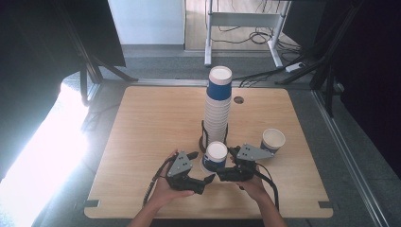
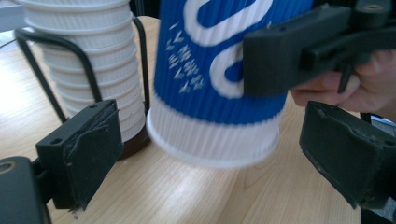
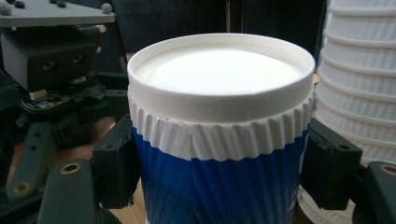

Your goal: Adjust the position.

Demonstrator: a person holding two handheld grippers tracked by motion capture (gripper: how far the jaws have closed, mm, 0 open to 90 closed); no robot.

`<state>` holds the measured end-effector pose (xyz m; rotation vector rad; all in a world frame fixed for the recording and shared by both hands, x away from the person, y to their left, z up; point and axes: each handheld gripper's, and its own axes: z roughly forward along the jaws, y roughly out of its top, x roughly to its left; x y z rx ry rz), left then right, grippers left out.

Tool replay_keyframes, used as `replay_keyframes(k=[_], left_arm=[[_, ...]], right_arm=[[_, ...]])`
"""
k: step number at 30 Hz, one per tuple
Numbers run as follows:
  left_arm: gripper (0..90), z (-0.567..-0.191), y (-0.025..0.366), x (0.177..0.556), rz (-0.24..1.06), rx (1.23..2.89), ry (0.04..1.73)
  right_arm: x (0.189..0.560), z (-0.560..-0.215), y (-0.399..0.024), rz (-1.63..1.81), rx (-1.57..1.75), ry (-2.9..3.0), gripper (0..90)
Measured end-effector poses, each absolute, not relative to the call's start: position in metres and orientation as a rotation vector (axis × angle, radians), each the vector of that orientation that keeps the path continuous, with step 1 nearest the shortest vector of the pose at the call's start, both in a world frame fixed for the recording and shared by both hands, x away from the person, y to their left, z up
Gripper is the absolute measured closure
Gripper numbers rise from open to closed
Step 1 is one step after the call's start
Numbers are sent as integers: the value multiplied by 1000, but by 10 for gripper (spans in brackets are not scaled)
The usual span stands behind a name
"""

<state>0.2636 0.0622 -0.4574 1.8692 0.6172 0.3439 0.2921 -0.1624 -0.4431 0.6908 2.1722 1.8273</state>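
Pale wooden table (image 1: 142,142) bearing racked cup stack (image 1: 217,116), lone paper cup (image 1: 273,140)

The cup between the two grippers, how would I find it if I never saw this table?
Start at the tall cup stack in the middle of the wooden table. Right in front of it, towards the person, one blue cup stands upside down, clamped by the right gripper. Unlike the upright cup off to the right, its white bottom faces up.

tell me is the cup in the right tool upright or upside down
Upside down. In the right gripper view the cup shows its flat closed base on top, and in the left gripper view its wide rim faces the table.
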Motion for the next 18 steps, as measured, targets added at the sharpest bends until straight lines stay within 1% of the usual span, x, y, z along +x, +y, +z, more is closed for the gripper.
replay_keyframes(k=[6, 8, 9, 11, 18], left_arm=[[65, -463, 54, 266, 366, 1888, 614], [103, -463, 54, 266, 380, 1883, 610], [141, -464, 53, 265, 389, 1876, 608], [173, -464, 53, 265, 397, 1876, 601], [204, -467, 52, 265, 412, 1903, 596]], right_arm=[[290, -445, -154, 1826, 669, 2203, 252], [289, -446, -151, 1820, 663, 2216, 252], [289, -446, -150, 1816, 658, 2221, 251], [289, -447, -149, 1805, 656, 2225, 249], [292, -449, -151, 1799, 700, 2256, 228]])
